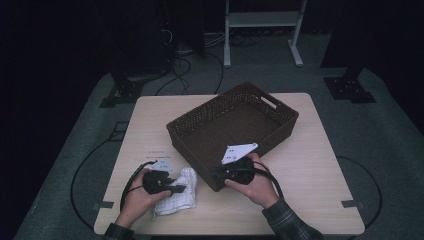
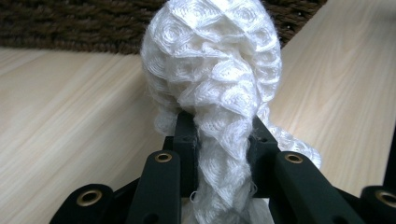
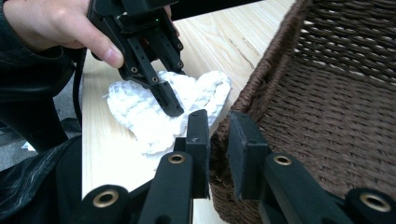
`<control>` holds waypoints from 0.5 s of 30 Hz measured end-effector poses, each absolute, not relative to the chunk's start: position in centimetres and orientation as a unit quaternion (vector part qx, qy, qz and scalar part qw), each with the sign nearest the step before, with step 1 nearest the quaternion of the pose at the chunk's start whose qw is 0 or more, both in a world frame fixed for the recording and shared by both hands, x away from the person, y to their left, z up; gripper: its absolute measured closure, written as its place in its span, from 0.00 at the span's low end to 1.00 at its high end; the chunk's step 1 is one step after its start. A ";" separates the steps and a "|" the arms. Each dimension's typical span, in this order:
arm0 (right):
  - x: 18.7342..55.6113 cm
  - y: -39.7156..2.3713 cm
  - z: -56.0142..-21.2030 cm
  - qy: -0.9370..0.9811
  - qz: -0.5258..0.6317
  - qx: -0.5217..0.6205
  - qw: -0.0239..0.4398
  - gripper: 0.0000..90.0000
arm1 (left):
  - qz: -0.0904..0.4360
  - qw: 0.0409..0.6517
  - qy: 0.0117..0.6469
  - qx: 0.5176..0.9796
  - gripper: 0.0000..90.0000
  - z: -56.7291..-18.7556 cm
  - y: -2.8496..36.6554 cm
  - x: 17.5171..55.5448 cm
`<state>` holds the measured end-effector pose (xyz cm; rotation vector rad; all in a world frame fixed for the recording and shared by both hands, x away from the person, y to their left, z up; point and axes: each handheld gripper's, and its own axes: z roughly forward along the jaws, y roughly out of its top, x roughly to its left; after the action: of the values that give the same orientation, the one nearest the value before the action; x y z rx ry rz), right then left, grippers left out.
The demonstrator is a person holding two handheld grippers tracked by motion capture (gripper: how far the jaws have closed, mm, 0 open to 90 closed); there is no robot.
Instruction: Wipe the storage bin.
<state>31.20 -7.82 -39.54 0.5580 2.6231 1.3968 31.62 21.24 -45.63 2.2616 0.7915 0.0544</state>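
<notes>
Overhead camera faces forward; both close gripper cameras share the white cloth [image 2: 210,79].

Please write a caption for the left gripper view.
Left gripper pinching a white knitted cloth above the pale wooden table.

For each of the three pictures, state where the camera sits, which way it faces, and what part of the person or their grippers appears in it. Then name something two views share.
High view: above the person's side, looking forward and down on the table; both hands and forearms show.
Left gripper view: rides on the left gripper, looking along its jaws pinching the white knitted cloth.
Right gripper view: rides on the right gripper, whose jaws straddle the wicker basket corner; the left hand shows.
Shared: cloth and basket appear in all views.
</notes>
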 end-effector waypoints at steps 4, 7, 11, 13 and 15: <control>31.5 -6.2 -39.4 0.870 0.457 0.175 0.062 0.86 | 0.029 0.364 0.313 0.877 0.78 -45.6 21.9 31.6; 31.7 -5.3 -39.3 0.872 0.454 0.173 0.060 0.85 | 0.030 0.361 0.316 0.877 0.78 -45.6 22.2 31.6; 32.0 -4.6 -39.2 0.873 0.452 0.171 0.058 0.85 | 0.029 0.365 0.318 0.874 0.78 -45.7 22.3 31.7; 32.0 -4.6 -39.1 0.875 0.450 0.167 0.060 0.84 | 0.029 0.364 0.317 0.875 0.78 -45.8 22.3 31.7; 31.9 -5.1 -38.7 0.872 0.455 0.169 0.060 0.82 | 0.028 0.361 0.315 0.878 0.78 -45.8 22.3 31.7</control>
<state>31.90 -5.11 -38.69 0.5106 2.6404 1.3763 31.68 22.27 -45.83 2.2618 0.8112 0.0719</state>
